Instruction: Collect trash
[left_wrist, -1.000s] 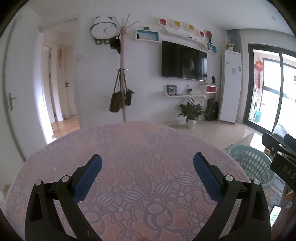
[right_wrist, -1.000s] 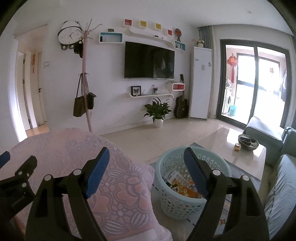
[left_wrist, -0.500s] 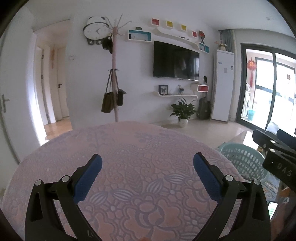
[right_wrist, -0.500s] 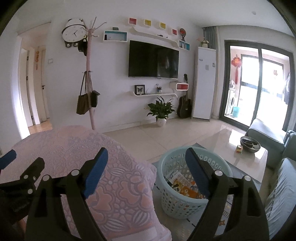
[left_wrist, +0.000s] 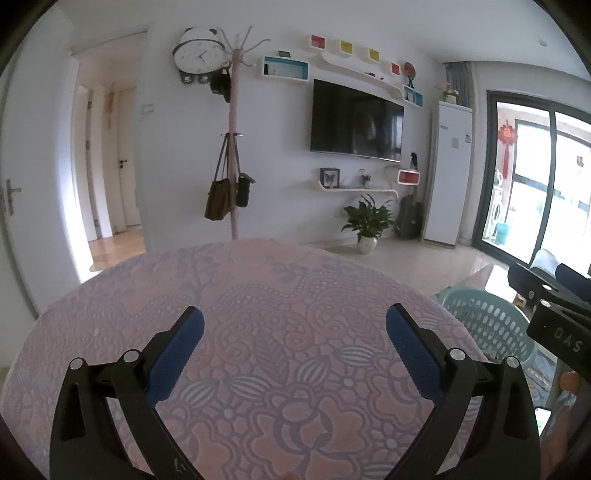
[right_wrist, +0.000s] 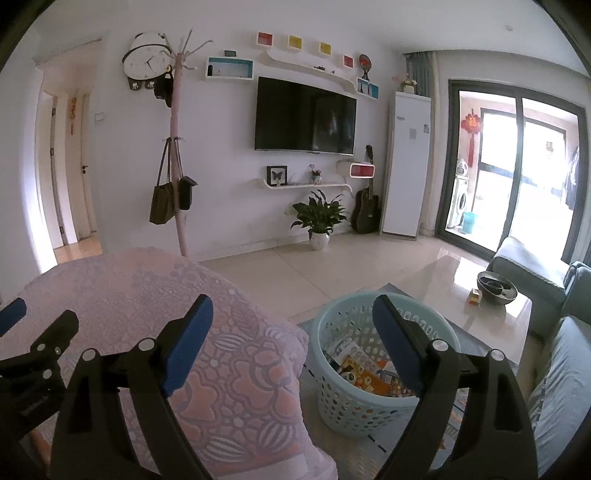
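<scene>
My left gripper (left_wrist: 294, 332) is open and empty, held over a round table (left_wrist: 258, 295) with a pink lace cloth. My right gripper (right_wrist: 292, 326) is open and empty, over the table's right edge (right_wrist: 258, 354). A light blue laundry basket (right_wrist: 343, 406) stands on the floor to the right of the table and holds several pieces of trash (right_wrist: 354, 369). The basket (left_wrist: 487, 325) also shows in the left wrist view. No loose trash shows on the cloth.
A glass coffee table (right_wrist: 461, 295) with a dark bowl (right_wrist: 496, 288) stands right of the basket. A grey sofa (right_wrist: 561, 369) is at far right. A coat stand (left_wrist: 232, 147), TV (left_wrist: 356, 122) and potted plant (left_wrist: 367, 221) line the far wall.
Both views have tilted slightly upward and shifted; both grippers stay open and empty over the table.
</scene>
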